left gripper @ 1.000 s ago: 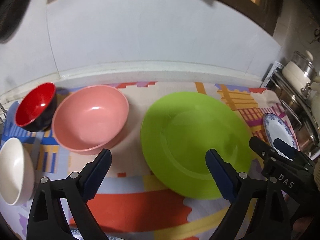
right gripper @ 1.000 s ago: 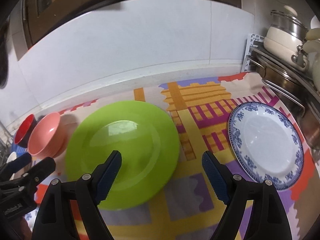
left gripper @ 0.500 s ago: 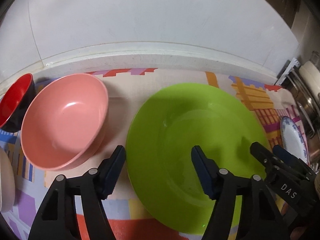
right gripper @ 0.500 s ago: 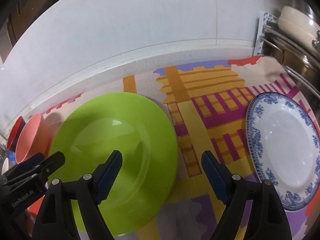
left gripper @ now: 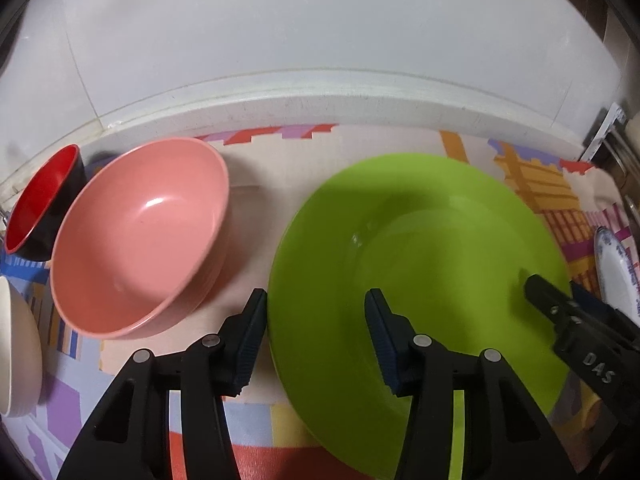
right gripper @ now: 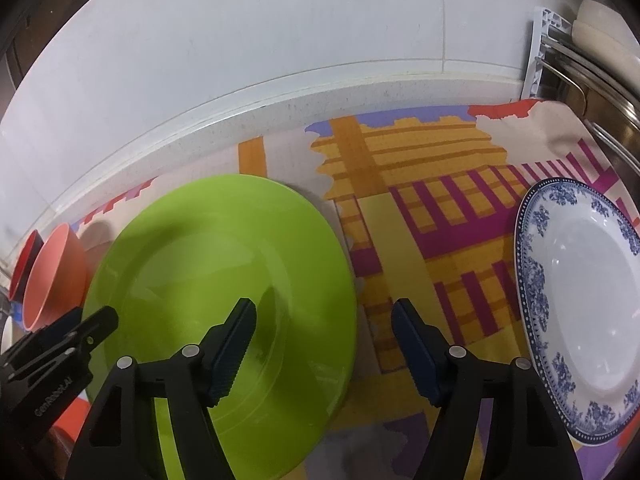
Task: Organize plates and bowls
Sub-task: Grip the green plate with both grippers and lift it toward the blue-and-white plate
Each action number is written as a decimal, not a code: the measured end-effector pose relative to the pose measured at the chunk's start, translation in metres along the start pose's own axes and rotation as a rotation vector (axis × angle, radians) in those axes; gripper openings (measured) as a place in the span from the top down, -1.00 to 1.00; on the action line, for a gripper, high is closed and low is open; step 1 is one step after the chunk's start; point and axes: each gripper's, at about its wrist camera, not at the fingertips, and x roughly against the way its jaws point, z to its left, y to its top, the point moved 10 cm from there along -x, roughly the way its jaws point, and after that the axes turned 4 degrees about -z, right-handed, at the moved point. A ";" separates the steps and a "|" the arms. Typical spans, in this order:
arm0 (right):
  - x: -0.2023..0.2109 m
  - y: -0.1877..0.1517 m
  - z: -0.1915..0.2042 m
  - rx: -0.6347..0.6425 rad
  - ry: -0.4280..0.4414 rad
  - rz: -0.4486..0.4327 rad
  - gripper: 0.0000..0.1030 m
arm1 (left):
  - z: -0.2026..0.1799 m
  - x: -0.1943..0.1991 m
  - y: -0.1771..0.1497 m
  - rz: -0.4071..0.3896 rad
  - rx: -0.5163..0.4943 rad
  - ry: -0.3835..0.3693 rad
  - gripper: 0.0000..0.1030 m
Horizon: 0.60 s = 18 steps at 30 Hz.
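My left gripper (left gripper: 316, 332) and right gripper (right gripper: 324, 340) have just been closing, still apart, straddling opposite rims of the round glossy lime-green plate (left gripper: 420, 280) lying flat on the desk, ready to lift.

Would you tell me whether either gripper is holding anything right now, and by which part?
Nothing is held yet. The left gripper and right gripper, jaws closing, each straddle an opposite rim of the green plate.
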 end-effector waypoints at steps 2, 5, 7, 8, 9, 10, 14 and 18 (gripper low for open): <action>-0.001 0.001 0.000 0.006 -0.003 0.002 -0.29 | 0.000 -0.001 0.001 -0.006 0.009 -0.003 0.05; -0.003 0.002 0.003 0.022 0.003 0.007 -0.24 | 0.000 -0.003 0.003 -0.004 0.012 -0.005 0.05; -0.004 0.002 0.005 0.037 0.010 0.010 -0.23 | 0.001 -0.003 0.004 -0.003 0.016 -0.009 0.07; -0.005 0.003 0.007 0.049 0.010 0.012 -0.18 | 0.002 -0.003 0.004 -0.002 0.020 -0.008 0.11; -0.006 0.003 0.008 0.060 0.007 0.012 -0.13 | 0.002 -0.004 0.004 -0.004 0.022 -0.007 0.13; -0.006 0.003 0.009 0.069 0.004 0.012 -0.02 | 0.003 -0.004 0.005 -0.006 0.020 -0.005 0.15; -0.007 0.003 0.012 0.083 0.012 0.017 0.06 | 0.003 -0.003 0.004 -0.009 0.014 -0.002 0.19; -0.006 0.003 0.012 0.098 0.001 0.011 0.11 | 0.003 -0.002 0.004 -0.014 0.020 -0.005 0.21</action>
